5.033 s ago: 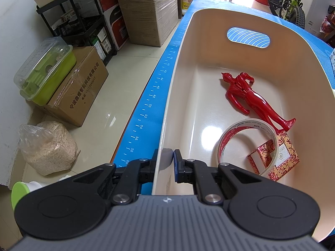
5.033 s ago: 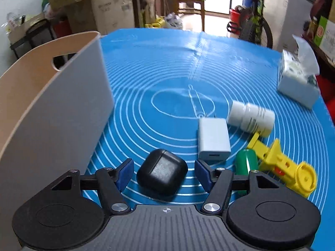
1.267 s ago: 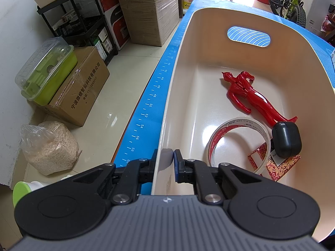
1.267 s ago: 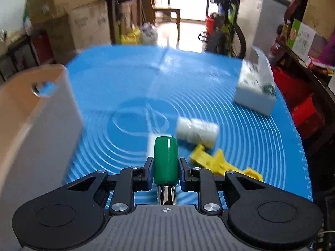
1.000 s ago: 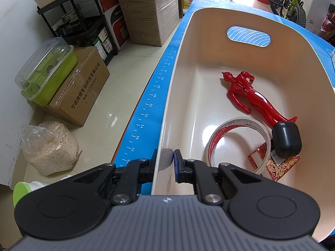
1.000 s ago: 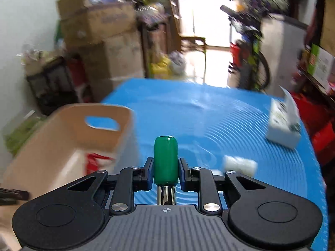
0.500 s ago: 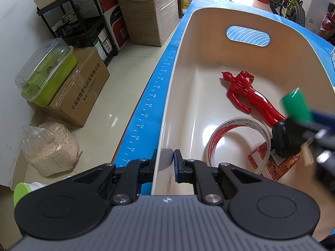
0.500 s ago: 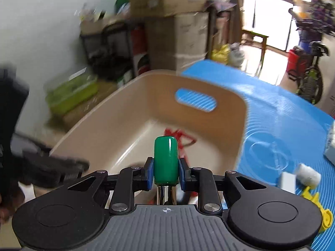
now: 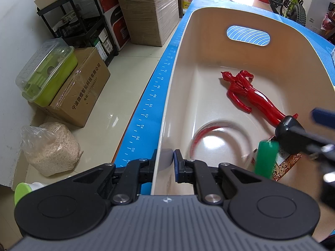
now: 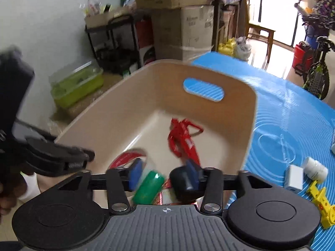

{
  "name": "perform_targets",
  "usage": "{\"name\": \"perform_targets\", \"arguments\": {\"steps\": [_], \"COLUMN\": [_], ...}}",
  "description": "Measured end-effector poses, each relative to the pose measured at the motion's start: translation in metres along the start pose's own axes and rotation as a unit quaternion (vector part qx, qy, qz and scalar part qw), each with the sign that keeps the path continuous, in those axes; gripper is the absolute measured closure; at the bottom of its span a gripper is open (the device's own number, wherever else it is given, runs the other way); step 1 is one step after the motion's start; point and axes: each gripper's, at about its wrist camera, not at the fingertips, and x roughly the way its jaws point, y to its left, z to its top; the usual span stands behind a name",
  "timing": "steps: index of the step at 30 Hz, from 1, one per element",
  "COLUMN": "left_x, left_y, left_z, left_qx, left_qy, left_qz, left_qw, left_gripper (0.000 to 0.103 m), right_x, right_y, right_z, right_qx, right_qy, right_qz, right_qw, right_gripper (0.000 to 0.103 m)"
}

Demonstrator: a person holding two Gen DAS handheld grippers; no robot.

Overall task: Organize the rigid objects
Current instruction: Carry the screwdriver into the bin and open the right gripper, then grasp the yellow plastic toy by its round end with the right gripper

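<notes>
Half a second ago the right gripper was clamped on the green plastic cylinder with its metal end; now its jaws stand wide apart over the cream plastic bin, and the cylinder sits loose between them, blurred, apparently dropping or just landed. The red-edged tape ring is smeared with motion as well, so it has probably been knocked.

The left gripper has not shifted: it remains pinched shut on the near rim of the bin, one finger inside the wall and one outside, steadying it on the blue silicone mat covering the tabletop.

Inside the bin already lie the red plastic action figure, the tape ring, the black rounded earbud case and a red patterned packet; the cylinder makes five. Outside, on the mat, a white charger block, a white pill bottle and a yellow plastic toy wait, so I judge the sorting a little past halfway.

From the left wrist view the cylinder stands nearly upright, just beside the earbud case and over the packet. From the right wrist view its long axis tilts, the flat end pointing up and to the right. The red figure lies flat, head toward the bin's far handle slot, feet toward the earbud case.
</notes>
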Motion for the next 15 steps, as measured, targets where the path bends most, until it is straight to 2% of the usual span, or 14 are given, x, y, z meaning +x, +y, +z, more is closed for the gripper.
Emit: {"name": "perform_targets", "arguments": {"steps": [4, 8, 11, 15], "left_x": [0.000, 0.000, 0.000, 0.000], "left_y": [0.001, 0.000, 0.000, 0.000], "left_z": [0.001, 0.001, 0.001, 0.001], "left_qx": [0.000, 0.001, 0.001, 0.000], "left_qy": [0.000, 0.000, 0.000, 0.001], "left_qz": [0.001, 0.001, 0.001, 0.001], "left_qw": [1.0000, 1.0000, 1.0000, 1.0000], "left_gripper": [0.088, 0.087, 0.087, 0.087], "right_x": [-0.025, -0.049, -0.054, -0.049], "right_y": [-0.026, -0.062, -0.097, -0.145], "right_z": [0.005, 0.003, -0.004, -0.025], "right_qx": [0.032, 0.035, 0.052, 0.090], "right_qy": [-0.032, -0.057, -0.050, -0.014], "right_qz": [-0.003, -0.056, -0.101, -0.140], "right_qw": [0.999, 0.996, 0.992, 0.986], "right_gripper": [0.037, 0.030, 0.026, 0.021]}}
